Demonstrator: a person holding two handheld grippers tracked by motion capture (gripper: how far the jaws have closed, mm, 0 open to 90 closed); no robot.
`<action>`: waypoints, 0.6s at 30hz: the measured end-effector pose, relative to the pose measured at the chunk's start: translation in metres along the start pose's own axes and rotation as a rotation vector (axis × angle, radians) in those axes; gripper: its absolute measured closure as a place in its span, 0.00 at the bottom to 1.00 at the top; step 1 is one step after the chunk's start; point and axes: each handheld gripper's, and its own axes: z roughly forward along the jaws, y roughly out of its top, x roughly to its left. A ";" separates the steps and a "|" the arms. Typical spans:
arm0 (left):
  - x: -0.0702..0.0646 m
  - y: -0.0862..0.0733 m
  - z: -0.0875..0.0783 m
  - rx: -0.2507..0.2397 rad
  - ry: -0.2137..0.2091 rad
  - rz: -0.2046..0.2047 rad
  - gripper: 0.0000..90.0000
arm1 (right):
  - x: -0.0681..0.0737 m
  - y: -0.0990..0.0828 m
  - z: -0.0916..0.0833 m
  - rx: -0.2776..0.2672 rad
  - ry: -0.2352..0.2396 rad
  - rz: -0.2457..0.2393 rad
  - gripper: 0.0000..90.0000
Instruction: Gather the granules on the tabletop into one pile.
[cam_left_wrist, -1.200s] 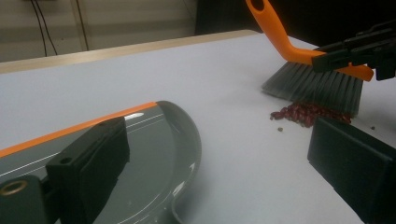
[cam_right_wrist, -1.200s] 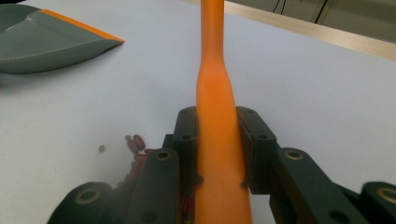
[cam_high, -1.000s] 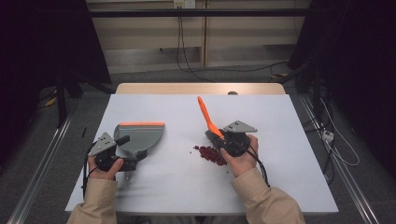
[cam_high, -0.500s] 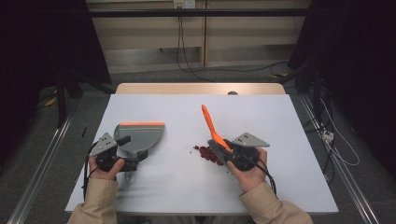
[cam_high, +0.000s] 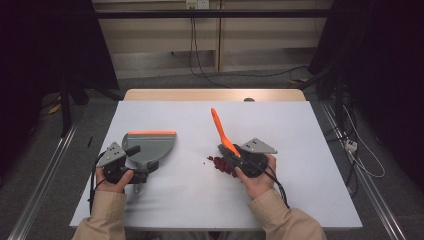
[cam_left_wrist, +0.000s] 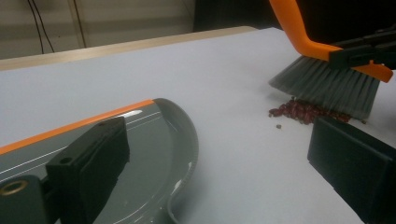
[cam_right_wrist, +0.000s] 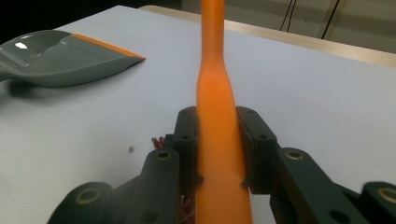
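Note:
A grey dustpan with an orange front lip lies on the white table at the left. My left gripper sits at its rear, open. In the left gripper view one jaw hangs over the dustpan and the other stands well to the side. My right gripper is shut on the orange handle of a brush, both jaws pressed against the brush handle. The grey bristles rest on a small pile of red beans, with a few stray beans beside them.
A wooden strip runs along the table's far edge. Cables hang against the wall behind. Metal rails run along the floor on both sides. White tabletop lies between the dustpan and the beans.
My right gripper and the brush have shifted slightly toward the near edge over the beans. The left gripper and the dustpan have not moved.

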 end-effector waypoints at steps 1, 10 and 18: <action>0.000 0.000 0.000 -0.001 -0.001 -0.001 0.06 | -0.001 0.001 0.002 -0.002 0.000 0.000 0.79; 0.000 -0.001 0.001 0.005 -0.003 -0.005 0.06 | -0.006 0.015 -0.003 -0.011 0.036 0.001 0.79; 0.000 0.000 0.000 0.003 -0.002 -0.003 0.06 | -0.034 0.019 -0.001 0.032 0.035 -0.041 0.79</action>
